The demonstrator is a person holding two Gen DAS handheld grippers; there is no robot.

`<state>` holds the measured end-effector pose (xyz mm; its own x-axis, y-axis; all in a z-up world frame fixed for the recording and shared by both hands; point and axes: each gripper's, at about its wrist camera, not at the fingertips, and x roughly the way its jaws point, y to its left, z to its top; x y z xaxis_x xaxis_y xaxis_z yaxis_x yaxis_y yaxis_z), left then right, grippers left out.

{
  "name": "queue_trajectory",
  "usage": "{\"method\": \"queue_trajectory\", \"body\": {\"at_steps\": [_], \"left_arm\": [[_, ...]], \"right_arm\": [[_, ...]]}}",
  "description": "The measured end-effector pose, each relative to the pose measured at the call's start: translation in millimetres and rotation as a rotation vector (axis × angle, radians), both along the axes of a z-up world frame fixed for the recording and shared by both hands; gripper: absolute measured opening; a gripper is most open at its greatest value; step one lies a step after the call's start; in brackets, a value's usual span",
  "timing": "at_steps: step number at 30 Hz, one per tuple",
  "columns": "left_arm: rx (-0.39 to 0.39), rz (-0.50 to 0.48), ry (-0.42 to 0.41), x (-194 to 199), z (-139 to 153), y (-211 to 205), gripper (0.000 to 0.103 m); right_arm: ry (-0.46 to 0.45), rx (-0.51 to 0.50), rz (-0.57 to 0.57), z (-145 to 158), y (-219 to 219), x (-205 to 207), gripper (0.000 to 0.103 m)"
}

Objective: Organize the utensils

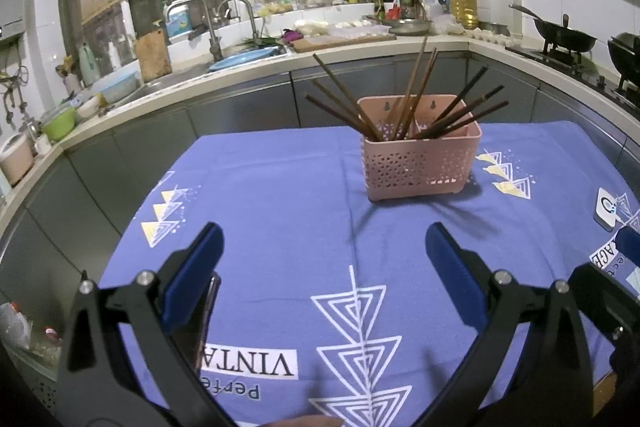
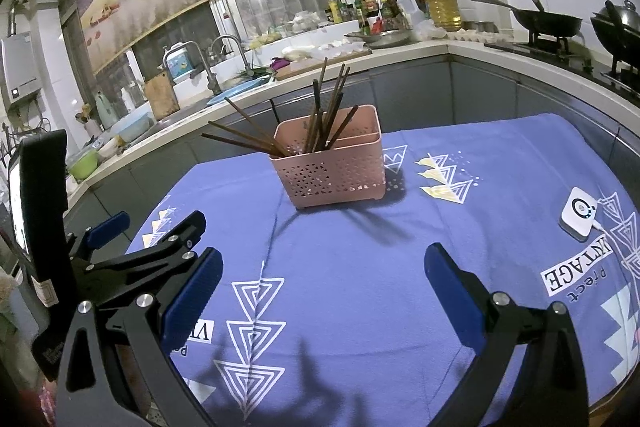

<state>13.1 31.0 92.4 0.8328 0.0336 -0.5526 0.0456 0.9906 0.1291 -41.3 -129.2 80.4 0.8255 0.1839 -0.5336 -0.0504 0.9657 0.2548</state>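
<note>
Left gripper [image 1: 324, 259]: jaws wide apart, nothing between them, over the cloth [image 1: 280, 195]. Right gripper [image 2: 323, 283]: jaws likewise apart and bare. Beyond both, mid-table, a pink perforated basket [image 1: 418, 163] stands upright, holding dark brown chopsticks [image 1: 416, 95] that fan out left, upward and right above its rim. A white puck-shaped device [image 2: 579, 213] lies well to the basket's right. The cloth is blue with triangle prints. Behind, a curved counter [image 1: 240, 73], a sink, bottles and woks.
</note>
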Motion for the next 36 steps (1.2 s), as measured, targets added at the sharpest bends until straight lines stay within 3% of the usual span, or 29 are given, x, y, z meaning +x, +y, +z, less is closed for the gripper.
{"method": "queue_trajectory", "body": {"at_steps": [36], "left_arm": [[0.008, -0.005, 0.004, -6.1, 6.7, 1.9, 0.097]], "right_arm": [[0.000, 0.000, 0.000, 0.7, 2.7, -1.1, 0.099]]}}
